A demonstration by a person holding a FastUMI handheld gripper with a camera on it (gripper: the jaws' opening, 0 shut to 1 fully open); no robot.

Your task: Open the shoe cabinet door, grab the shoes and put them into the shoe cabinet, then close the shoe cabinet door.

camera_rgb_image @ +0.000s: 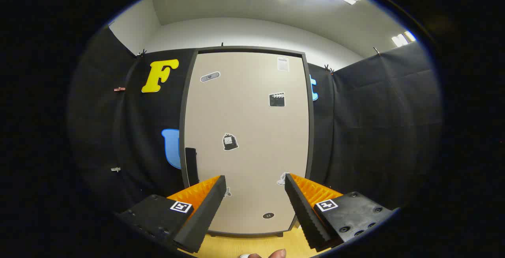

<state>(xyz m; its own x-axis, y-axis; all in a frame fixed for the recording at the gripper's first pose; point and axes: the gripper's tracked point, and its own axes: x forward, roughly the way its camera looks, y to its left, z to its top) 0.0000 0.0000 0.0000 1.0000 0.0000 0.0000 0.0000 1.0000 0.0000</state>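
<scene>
Black-draped booth, wooden floor (252, 246), closed shoe cabinet door (246, 139), claw (255, 185) open

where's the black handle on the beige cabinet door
In the gripper view, the black vertical handle sits low on the beige cabinet door's left edge, just beyond the left finger of the open, empty gripper.

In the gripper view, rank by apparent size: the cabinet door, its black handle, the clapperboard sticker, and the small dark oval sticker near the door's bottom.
1. Cabinet door
2. Black handle
3. Clapperboard sticker
4. Oval sticker

The open gripper holds nothing; fisheye distortion may skew sizes somewhat.
</scene>
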